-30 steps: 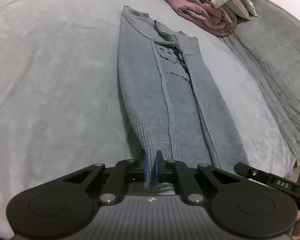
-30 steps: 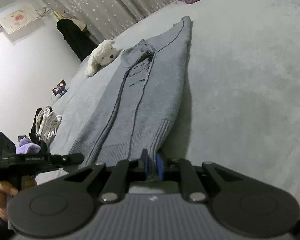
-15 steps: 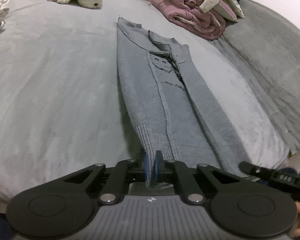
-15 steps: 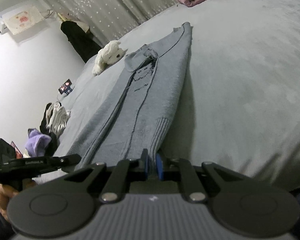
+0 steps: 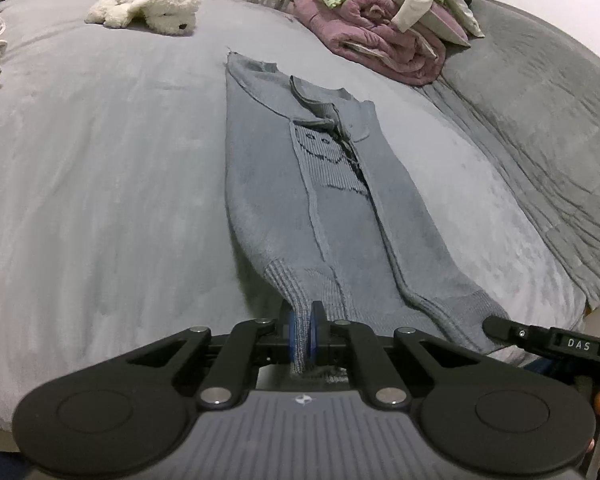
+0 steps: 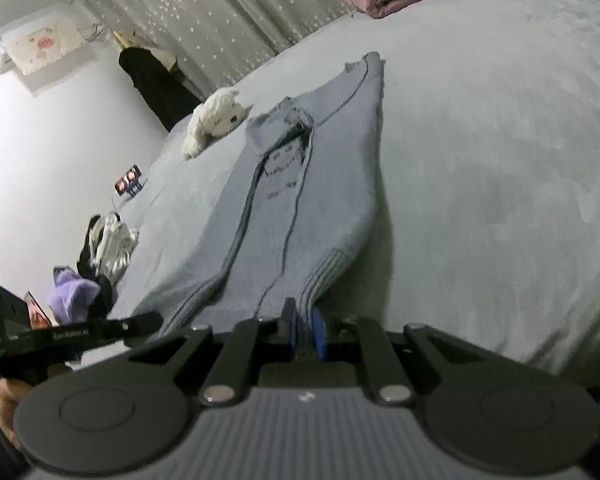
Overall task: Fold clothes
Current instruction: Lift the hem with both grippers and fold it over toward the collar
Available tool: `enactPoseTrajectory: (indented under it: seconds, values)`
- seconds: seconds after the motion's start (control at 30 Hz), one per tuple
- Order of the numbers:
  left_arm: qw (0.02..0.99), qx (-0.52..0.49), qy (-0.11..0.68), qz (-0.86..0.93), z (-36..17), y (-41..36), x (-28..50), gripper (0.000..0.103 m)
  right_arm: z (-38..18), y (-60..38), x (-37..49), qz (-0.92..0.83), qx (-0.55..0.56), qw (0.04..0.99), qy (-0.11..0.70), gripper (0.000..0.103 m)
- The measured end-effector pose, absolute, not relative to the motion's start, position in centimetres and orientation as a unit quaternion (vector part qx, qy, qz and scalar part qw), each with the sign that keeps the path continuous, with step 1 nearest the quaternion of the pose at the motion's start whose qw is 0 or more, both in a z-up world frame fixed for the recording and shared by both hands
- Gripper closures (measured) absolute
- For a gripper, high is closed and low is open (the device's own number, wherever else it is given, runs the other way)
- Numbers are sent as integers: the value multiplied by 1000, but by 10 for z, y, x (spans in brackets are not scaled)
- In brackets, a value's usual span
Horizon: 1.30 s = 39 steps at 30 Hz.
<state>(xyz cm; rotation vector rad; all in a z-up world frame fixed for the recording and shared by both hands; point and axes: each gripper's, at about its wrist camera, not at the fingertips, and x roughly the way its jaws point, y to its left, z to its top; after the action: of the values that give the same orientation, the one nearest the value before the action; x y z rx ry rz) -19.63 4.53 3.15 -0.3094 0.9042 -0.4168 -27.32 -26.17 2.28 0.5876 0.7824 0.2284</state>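
While both tools keep their clamp on the ribbed hem, the left tool [image 5: 303,334] at 6 o'clock in its own view and the right tool [image 6: 305,334] likewise in its view, that near edge of the grey sweater [image 5: 320,184] has risen a little off the bed [image 5: 100,160] over the last second. Beyond the hem, the sweater lies flat with sleeves folded in, its collar toward 12 o'clock; the lift probably starts folding the hem toward the collar.
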Motion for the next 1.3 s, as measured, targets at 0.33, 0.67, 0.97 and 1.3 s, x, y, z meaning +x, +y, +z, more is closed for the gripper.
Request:
enactPoseTrajectory:
  seconds: [0.33,0.67,0.97,1.3]
  values:
    - [868,-177,423,-192,59,48,-148,98,51,-267,-219,108,286,884,354,94]
    - [864,-155,447,-175,58,33,-94,98,45,-279,-149,99,299,870,379,94]
    - [873,-147,435,-168,83,23,-40,98,61,-290,-87,101,313,869,370,94]
    - [869,-168,440,-151,80,14,32,98,55,-300,-8,83,327,864,374,94]
